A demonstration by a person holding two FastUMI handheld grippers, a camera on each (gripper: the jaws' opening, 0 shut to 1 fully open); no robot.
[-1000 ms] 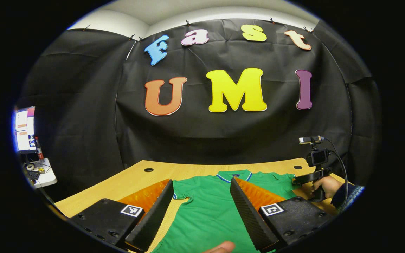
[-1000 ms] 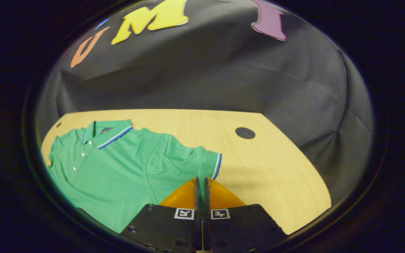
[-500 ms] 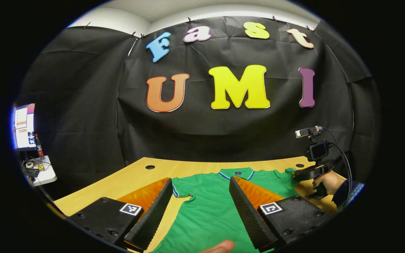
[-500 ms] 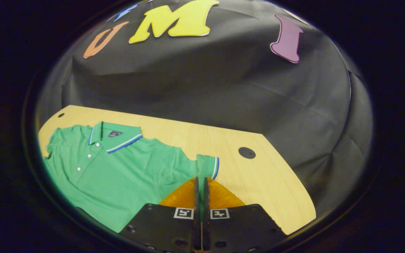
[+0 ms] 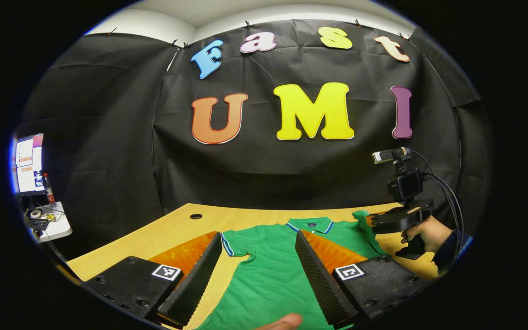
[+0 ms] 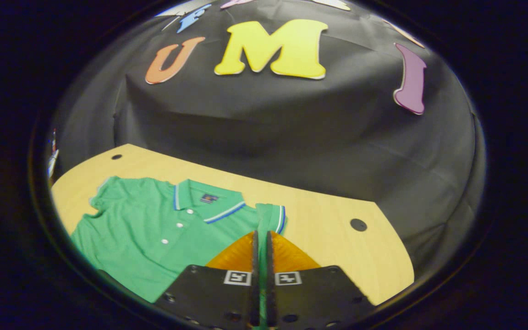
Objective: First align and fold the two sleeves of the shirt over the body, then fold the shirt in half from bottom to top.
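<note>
A green polo shirt (image 5: 268,270) with a blue-and-white trimmed collar lies face up on the wooden table (image 5: 172,231). My left gripper (image 5: 257,240) hovers open above the shirt's body, its fingers spread wide with cloth showing between them. In the right gripper view the shirt (image 6: 154,233) spreads to the left, and my right gripper (image 6: 261,234) is shut on the sleeve (image 6: 271,217), which stands lifted off the table. The left gripper view shows that right gripper (image 5: 399,220) at the far right, raised, held by a hand (image 5: 426,233).
Round cable holes (image 5: 195,216) (image 6: 358,224) sit in the table near the back. A side table with a monitor (image 5: 28,162) and small items stands far left. A fingertip (image 5: 282,322) shows at the bottom edge of the left gripper view.
My right gripper has risen and swung left toward the collar, carrying the sleeve up off the table. The left gripper has barely moved and stays open.
</note>
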